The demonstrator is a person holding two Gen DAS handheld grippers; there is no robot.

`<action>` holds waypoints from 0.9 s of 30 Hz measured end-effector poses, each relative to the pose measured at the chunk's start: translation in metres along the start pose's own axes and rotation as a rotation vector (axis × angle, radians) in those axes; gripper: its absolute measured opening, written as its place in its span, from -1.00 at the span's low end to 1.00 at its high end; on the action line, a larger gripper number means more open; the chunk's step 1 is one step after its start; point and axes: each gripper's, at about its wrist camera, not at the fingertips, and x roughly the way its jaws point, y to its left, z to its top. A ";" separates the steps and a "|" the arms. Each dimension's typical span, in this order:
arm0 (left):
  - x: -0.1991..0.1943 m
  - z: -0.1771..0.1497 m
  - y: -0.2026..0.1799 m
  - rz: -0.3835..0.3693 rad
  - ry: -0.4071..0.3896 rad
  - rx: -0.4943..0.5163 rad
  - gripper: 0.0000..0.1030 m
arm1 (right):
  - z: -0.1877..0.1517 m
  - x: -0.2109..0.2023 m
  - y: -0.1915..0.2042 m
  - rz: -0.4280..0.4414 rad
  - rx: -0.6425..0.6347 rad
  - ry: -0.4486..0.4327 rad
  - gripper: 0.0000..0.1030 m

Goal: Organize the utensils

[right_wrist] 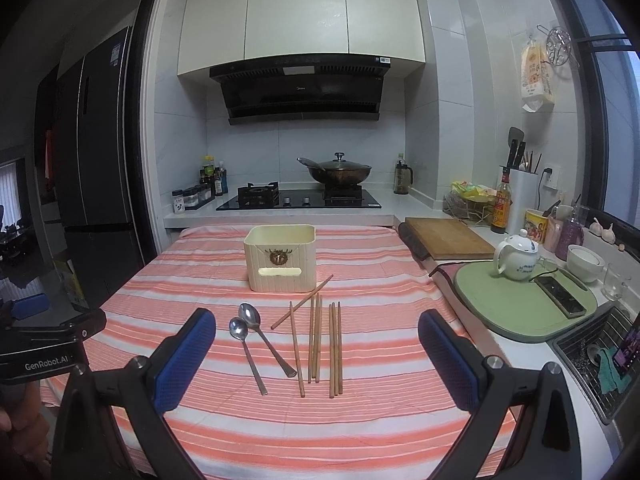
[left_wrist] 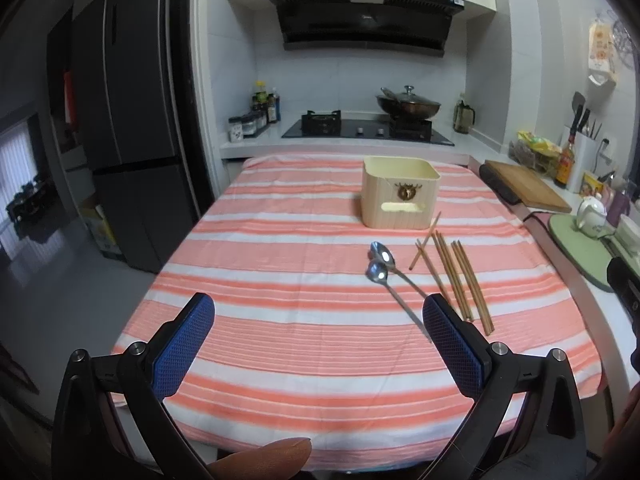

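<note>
With both the left gripper [left_wrist: 319,342] and the right gripper [right_wrist: 317,354] held wide apart and empty, the chopsticks [right_wrist: 316,342] and spoons [right_wrist: 250,330], lying loose before the cream holder [right_wrist: 281,258], are best pinched mid-shaft and dropped in upright.

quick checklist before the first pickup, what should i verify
1. Left claw open, nothing held: ok.
2. Right claw open, nothing held: ok.
3. Cream bin upright, top open: ok.
4. Two spoons flat on the striped cloth, clear of the bin: ok.
5. Chopsticks all separate: not ok, one lies crossed over another and ends at the bin's base.
6. Bin empty inside: cannot tell.
</note>
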 end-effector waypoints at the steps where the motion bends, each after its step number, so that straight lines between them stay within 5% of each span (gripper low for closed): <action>1: -0.001 0.000 0.000 -0.003 -0.001 -0.001 1.00 | 0.001 -0.001 -0.001 -0.001 0.004 -0.005 1.00; 27: -0.012 -0.001 0.003 -0.016 -0.049 -0.006 1.00 | 0.000 -0.012 0.006 -0.071 -0.049 -0.108 1.00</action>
